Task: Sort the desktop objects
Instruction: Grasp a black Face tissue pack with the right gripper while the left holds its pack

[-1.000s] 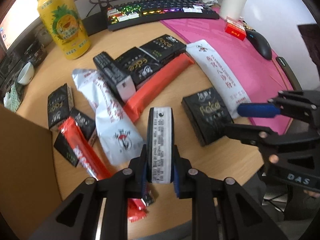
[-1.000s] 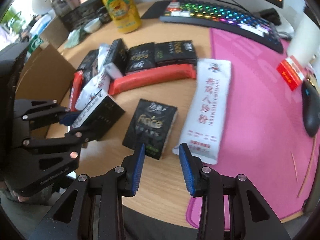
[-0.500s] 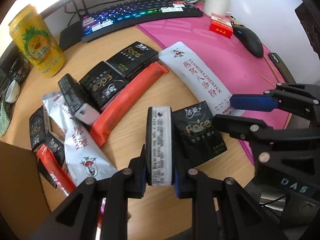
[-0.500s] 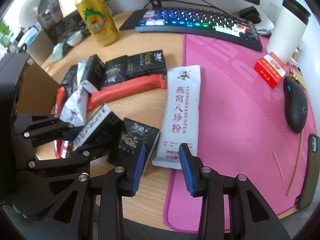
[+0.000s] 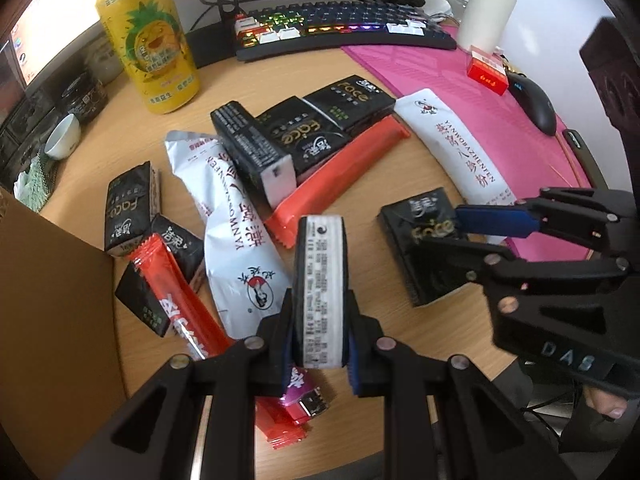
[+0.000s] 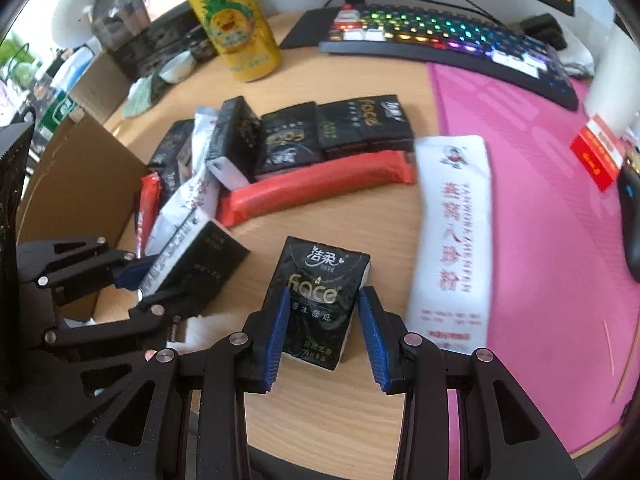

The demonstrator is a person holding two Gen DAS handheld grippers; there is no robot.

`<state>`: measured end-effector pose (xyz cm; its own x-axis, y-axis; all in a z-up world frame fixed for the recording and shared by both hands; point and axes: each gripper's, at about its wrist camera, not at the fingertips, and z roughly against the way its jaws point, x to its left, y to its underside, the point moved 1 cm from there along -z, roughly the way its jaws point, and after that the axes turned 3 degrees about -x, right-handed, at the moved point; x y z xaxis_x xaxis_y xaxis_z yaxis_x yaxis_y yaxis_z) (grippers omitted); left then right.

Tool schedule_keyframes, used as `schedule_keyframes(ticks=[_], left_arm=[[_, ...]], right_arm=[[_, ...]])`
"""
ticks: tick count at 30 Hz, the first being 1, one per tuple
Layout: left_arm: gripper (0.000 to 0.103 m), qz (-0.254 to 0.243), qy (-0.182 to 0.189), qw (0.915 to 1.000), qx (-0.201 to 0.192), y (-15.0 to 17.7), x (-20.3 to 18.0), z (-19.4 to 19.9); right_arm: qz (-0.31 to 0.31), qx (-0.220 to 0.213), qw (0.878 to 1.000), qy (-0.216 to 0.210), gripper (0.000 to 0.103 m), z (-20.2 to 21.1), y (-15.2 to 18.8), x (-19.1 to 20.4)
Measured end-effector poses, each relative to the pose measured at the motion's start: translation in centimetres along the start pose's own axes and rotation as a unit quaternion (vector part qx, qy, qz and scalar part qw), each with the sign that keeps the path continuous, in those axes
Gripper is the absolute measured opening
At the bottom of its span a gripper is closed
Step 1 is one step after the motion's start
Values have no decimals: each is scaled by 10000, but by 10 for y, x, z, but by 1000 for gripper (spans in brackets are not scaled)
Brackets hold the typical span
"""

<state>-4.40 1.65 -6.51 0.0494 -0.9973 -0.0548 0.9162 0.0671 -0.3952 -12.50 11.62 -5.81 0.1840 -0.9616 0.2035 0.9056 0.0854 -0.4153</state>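
Tissue packs, black with gold lettering, lie scattered over the wooden surface point(image 5: 400, 168) among long snack sachets. One tissue pack point(image 5: 320, 292) is clamped edge-on between the fingers of the left gripper point(image 5: 320, 340), its white printed side facing the camera, lifted clear of the clutter. From the right wrist view the same pack point(image 6: 192, 256) shows at the left, pinched in those fingers.

A second tissue pack point(image 6: 318, 300) lies flat on the surface between the blue-padded fingers of the right gripper point(image 6: 324, 332). Those fingers stand apart; the left pad sits right at the pack's edge, while a gap shows on the right side.

Just to the right of that pack lies a white sachet point(image 6: 452, 236) with red lettering, partly on a pink mat point(image 6: 560, 240). Behind it a red sachet point(image 6: 316, 188) stretches across, with more black packs lined up beyond. Another white sachet point(image 5: 240, 232) and a red one point(image 5: 176, 300) lie near a cardboard box point(image 5: 52, 320) at the left.

Further back stand a yellow can point(image 5: 148, 36), a lit keyboard point(image 5: 344, 28) and a white cup point(image 5: 490, 4).
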Motion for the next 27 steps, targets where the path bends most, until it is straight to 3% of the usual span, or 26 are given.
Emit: schedule_keyframes(ticks=[5,8,10,11,12,18,23,27], left_arm=[[21,36,3,10000,4,-1,4,0],[21,18,-76,10000,23,0,6,-1],[21,28,-61,10000,34,0,7,-1],[21,53,-41,10000,29,-1,7,-1],[21,67,-32,10000,29,-1,7,-2],[21,48,-31,10000,36,-2,3,-4],[24,13,6,10000,27,-2,-1,-4],[35,-10,-9,10000,-22,-3,-1,-1]], right_arm=[[-139,73,9996,-252,47,-9,-3,0],[-34,50,9997,-227,46,-12,-6,6],[138,-1,9999,-84,35,-9,-6,11],[235,39,9997,-5,19,-7,-5,14],[331,64,9993,176,19,-4,-3,16],[440,97,9980,445,20,15,9,7],[149,64,9996,215,24,19,11,-5],[54,-42,9999,144,31,27,14,-8]])
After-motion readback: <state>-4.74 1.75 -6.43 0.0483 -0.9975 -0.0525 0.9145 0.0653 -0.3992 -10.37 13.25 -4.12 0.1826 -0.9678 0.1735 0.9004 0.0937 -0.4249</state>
